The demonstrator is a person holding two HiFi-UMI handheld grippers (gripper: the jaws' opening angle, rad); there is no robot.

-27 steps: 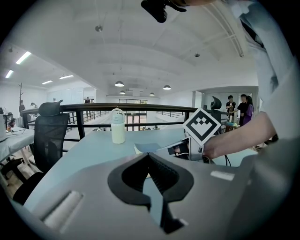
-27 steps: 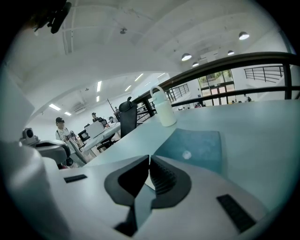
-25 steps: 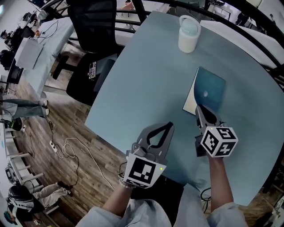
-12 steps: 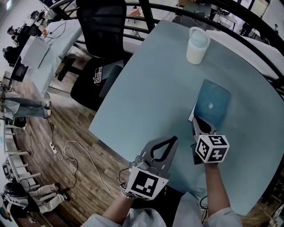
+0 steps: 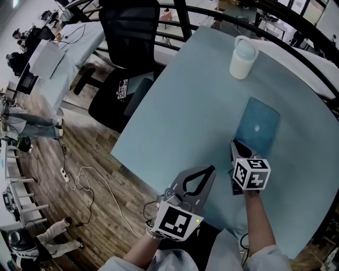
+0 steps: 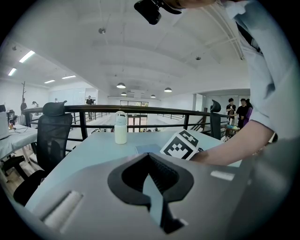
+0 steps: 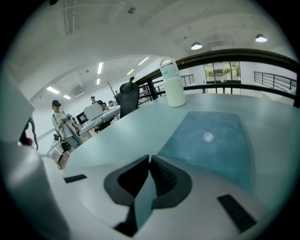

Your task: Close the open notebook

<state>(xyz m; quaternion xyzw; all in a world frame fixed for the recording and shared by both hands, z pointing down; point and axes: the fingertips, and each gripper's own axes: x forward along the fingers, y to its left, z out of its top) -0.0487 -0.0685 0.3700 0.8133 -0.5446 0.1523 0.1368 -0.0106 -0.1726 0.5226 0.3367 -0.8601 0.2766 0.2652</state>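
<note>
Now, far left: wood floor (image 5: 63, 153) with a pale cable (image 5: 90, 177) looped across it. A black office chair (image 5: 124, 37) stands just beside the far-left edge of the pale blue tabletop (image 5: 180, 106). A black railing (image 5: 222, 13) curves along behind the tabletop's far side.

Left tool (image 5: 211, 169): held over the near edge of the tabletop, pointing across it. Jaws together, nothing between them. It sits just beside the right tool and apart from the notebook.

Right tool (image 5: 233, 144): jaws together, nothing between them. Its tip is at the near-left corner of the notebook. I cannot tell whether it touches the cover. Its marker cube (image 5: 250, 173) and the forearm behind it hang over the near part of the tabletop.

White bottle (image 5: 242, 50): upright near the tabletop's far edge, beyond the notebook's far end and well apart from it.

Notebook (image 5: 259, 126): lies flat on the right half of the tabletop, teal cover up and shut, with a small pale spot near the cover's middle. In the right gripper view the cover fills the ground straight ahead of the closed jaws, and the bottle stands past it to the left. In the left gripper view the right tool's cube covers part of the notebook.
</note>
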